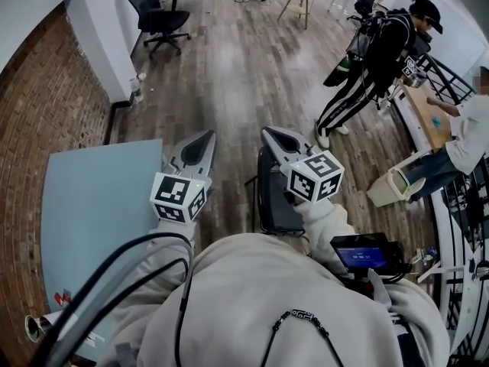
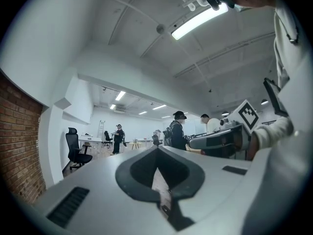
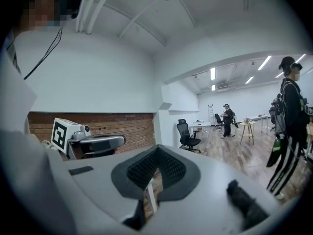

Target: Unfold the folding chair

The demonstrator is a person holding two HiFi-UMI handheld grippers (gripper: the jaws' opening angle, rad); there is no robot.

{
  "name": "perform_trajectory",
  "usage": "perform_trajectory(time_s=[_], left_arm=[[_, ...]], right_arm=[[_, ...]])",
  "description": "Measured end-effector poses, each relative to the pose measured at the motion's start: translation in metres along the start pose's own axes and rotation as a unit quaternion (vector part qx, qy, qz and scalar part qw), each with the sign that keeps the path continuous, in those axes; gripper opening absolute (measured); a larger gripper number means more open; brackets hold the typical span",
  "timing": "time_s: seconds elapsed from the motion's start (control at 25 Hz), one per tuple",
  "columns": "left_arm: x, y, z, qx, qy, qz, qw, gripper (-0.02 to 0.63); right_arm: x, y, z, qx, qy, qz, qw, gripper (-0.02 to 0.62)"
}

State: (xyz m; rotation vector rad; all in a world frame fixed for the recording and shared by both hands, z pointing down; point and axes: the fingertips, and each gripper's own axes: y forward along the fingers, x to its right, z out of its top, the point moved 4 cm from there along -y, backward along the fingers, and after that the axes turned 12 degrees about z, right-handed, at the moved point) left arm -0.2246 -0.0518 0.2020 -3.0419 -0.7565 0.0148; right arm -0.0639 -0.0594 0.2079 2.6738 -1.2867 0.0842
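Note:
The folding chair (image 1: 273, 197) is a dark, folded frame standing upright on the wood floor, just in front of me in the head view. My right gripper (image 1: 269, 131) is held level directly above its top edge, jaws shut and empty; I cannot tell whether it touches the chair. My left gripper (image 1: 205, 134) hangs beside it to the left, clear of the chair, also shut with nothing in it. In the left gripper view the shut left gripper (image 2: 157, 169) looks out across the room, as does the right gripper (image 3: 155, 166) in its own view. Neither gripper view shows the chair.
A grey-blue table (image 1: 99, 205) stands at my left against a brick wall (image 1: 46, 98). A black office chair (image 1: 157, 14) is far left. A person in black (image 1: 374, 60) walks at the right, near another person (image 1: 466, 136) and a pale bin (image 1: 393, 186).

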Motion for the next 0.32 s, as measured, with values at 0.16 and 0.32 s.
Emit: perform_trajectory(time_s=[0.16,0.32], left_arm=[[0.0013,0.0013,0.0005,0.000,-0.002,-0.007,1.0000,0.005],[-0.0019,0.0077,0.0004,0.000,-0.008,-0.009,0.9999,0.005]], right_arm=[[-0.0013,0.0018,0.0017,-0.004,-0.002,0.000,1.000,0.006],[0.0004,0.0052,0.0014,-0.009,-0.005,0.000,1.000,0.006]])
